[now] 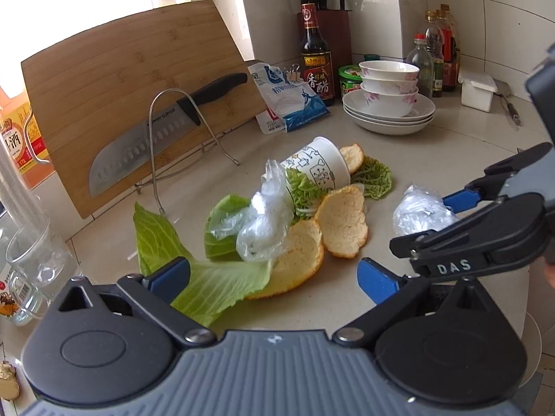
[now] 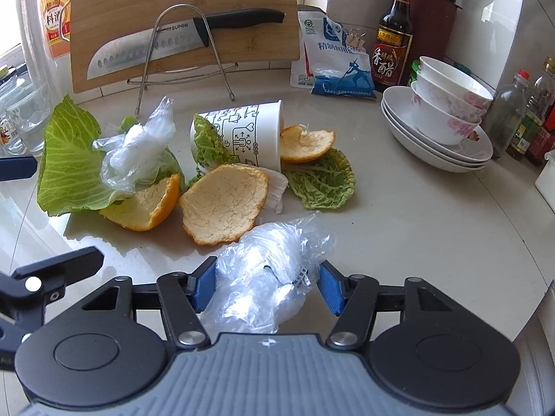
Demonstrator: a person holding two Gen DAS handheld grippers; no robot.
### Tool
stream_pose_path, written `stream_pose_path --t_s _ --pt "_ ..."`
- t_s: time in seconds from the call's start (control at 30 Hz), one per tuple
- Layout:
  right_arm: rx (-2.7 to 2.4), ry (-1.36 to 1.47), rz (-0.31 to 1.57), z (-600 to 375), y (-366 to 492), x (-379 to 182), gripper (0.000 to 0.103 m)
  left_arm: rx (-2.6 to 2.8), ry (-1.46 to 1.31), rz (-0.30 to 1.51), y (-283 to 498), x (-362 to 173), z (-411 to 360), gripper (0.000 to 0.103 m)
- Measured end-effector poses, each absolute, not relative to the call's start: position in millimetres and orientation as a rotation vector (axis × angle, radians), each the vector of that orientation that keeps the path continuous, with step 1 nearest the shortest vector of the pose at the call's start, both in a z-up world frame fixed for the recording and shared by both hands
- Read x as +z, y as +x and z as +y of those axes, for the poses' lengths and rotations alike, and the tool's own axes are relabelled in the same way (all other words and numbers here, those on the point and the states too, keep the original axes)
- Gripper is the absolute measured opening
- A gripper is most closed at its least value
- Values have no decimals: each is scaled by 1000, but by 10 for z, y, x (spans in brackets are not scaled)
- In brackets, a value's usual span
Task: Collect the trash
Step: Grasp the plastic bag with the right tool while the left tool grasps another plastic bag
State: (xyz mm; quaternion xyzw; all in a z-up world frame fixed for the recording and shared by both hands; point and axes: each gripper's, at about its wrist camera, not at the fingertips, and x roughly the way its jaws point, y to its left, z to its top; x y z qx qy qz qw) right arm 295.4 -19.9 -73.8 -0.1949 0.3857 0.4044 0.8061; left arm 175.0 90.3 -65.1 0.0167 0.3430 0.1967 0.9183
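Observation:
Trash lies in a pile on the pale counter: a tipped paper cup, orange peels, cabbage leaves and a crumpled clear plastic bag. A second crumpled plastic bag lies apart, nearer the front. My right gripper is open, its blue pads on either side of this bag. My left gripper is open and empty, over a cabbage leaf and a peel.
A bamboo cutting board with a large knife leans in a wire rack at the back left. Stacked bowls and plates, a vinegar bottle, a salt bag and oil bottles stand behind. Glasses stand left.

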Motion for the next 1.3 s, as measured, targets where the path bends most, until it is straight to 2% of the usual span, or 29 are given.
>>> stream_pose_path --t_s 0.17,0.23,0.37,0.43,0.6,0.9,1.3 --pt "849 -410 809 -338 2980 -655 66 465 -5 679 2008 -672 1051 98" --pt "840 -406 805 -375 2990 -639 66 486 -41 681 2102 -713 1135 88" --pt "827 -399 803 -423 3011 -627 66 501 -96 704 2226 -794 1252 80" --pt "821 -395 804 -437 3023 -627 66 506 -113 712 2252 -817 1280 69" --pt "815 -399 797 -476 3032 -616 66 494 -127 719 2268 -831 1308 49" --pt "817 -386 791 -577 3024 -571 66 455 -122 726 2209 -740 1266 31" --pt "849 -353 768 -863 2949 -424 66 337 -106 733 2008 -410 1053 29"
